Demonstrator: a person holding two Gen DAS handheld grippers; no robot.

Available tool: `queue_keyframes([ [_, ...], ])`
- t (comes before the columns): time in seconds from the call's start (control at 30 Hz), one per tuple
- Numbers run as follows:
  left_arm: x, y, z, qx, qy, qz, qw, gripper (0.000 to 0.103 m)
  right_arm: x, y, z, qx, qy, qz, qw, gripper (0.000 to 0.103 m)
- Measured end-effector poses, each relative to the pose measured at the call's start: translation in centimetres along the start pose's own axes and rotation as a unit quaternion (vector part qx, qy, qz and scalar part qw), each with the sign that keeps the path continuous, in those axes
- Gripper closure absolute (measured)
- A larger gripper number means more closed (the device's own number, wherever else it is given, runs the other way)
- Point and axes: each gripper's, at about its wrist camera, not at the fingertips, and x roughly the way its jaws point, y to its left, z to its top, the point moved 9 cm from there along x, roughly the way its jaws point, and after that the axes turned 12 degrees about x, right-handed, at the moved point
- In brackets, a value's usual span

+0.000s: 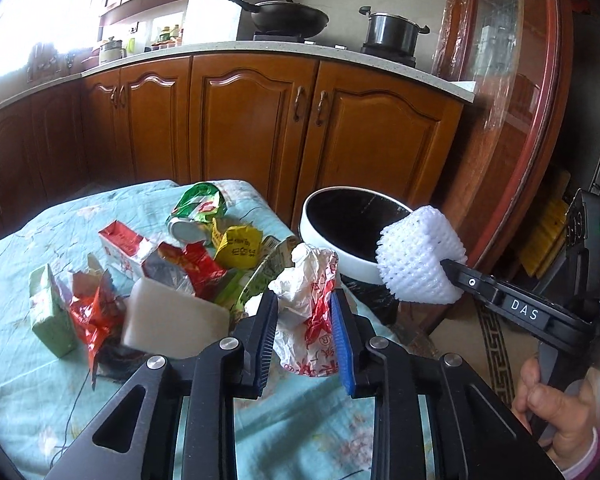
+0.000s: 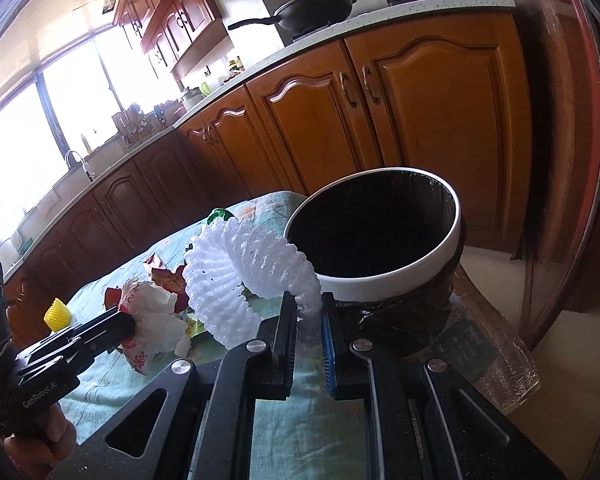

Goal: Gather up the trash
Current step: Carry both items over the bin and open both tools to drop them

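My left gripper (image 1: 306, 300) is shut on a crumpled white plastic bag with red print (image 1: 308, 284), held above the table; the bag also shows in the right wrist view (image 2: 152, 316). My right gripper (image 2: 307, 300) is shut on a white foam fruit net (image 2: 244, 272), held just left of the bin's rim; the net also shows in the left wrist view (image 1: 418, 256). The trash bin (image 2: 384, 280) has a white rim and black liner and stands at the table's right edge, also in the left wrist view (image 1: 340, 224).
On the light blue tablecloth (image 1: 28, 360) lie several wrappers: a green can wrapper (image 1: 200, 208), a yellow wrapper (image 1: 238, 246), a red-white carton (image 1: 124, 248), a green box (image 1: 50, 312) and a white sponge block (image 1: 172, 320). Wooden cabinets (image 1: 240, 120) stand behind.
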Motion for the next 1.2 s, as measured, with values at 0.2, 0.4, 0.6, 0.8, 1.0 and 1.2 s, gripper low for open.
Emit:
queue_keyframes([
  [0.2, 2.5, -0.9, 2.1, 0.011, -0.008, -0.008, 0.9999, 0.078, 0.5, -1.6, 2.1, 0.008, -0.013, -0.012, 1.0, 0.092],
  [0.4, 5.8, -1.7, 4.7, 0.02, -0.011, -0.019, 0.9996, 0.078, 1.7, -3.4, 4.9, 0.012, -0.02, -0.033, 0.999, 0.092],
  [0.6, 10.1, -2.5, 6.7, 0.032, -0.003, -0.026, 0.9992, 0.078, 3.2, -5.2, 7.1, 0.014, -0.016, -0.055, 0.998, 0.092],
  [0.8, 14.4, -2.9, 8.0, 0.026, 0.017, -0.035, 0.9989, 0.078, 4.9, -6.3, 8.1, 0.01, 0.0, -0.068, 0.998, 0.092],
  [1.0, 17.3, -3.1, 8.8, 0.024, 0.031, -0.031, 0.9988, 0.077, 6.5, -7.2, 8.1, 0.008, 0.017, -0.078, 0.997, 0.091],
  [1.2, 18.6, -3.1, 8.6, 0.011, 0.044, -0.031, 0.9985, 0.06, 7.3, -7.7, 8.1, 0.007, 0.027, -0.085, 0.996, 0.087],
])
